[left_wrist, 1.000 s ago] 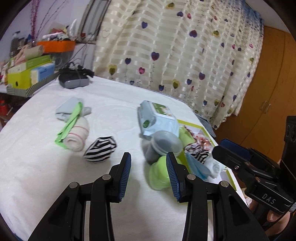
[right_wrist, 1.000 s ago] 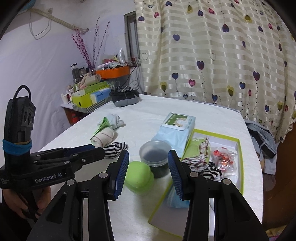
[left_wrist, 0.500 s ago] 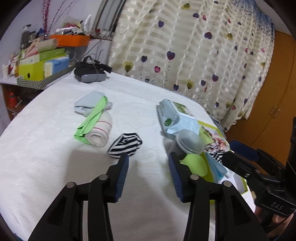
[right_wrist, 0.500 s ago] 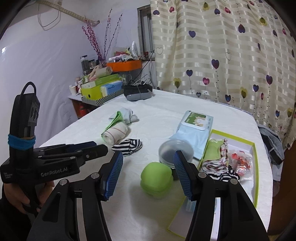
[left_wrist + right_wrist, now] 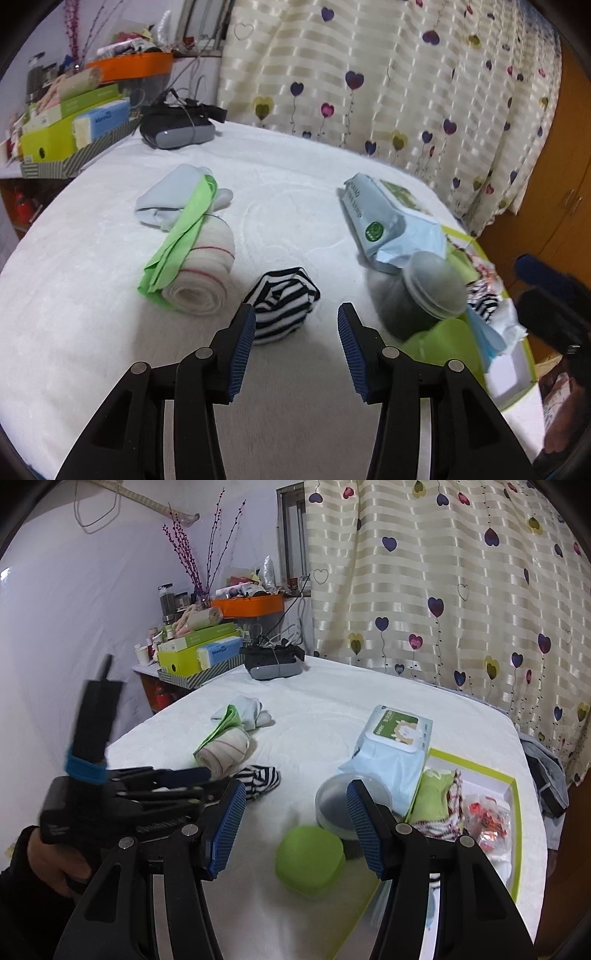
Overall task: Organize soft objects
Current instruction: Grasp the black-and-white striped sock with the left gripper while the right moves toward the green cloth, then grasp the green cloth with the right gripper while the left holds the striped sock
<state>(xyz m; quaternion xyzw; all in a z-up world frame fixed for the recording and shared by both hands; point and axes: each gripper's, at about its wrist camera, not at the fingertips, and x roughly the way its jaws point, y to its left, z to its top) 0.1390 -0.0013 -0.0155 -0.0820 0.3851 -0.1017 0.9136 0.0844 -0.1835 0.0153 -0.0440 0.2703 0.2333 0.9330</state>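
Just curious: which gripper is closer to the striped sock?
Left. The left gripper hangs open right before the striped sock; the right gripper is farther off, open by the green case.

A cream curtain (image 5: 461,590) printed with hearts fills the upper right of the right wrist view. At upper left, purple twigs (image 5: 192,542) rise above an orange tray (image 5: 251,605) and stacked green boxes (image 5: 195,650). A black and grey device (image 5: 273,662) sits at the far edge of the white table (image 5: 325,686), centre frame.
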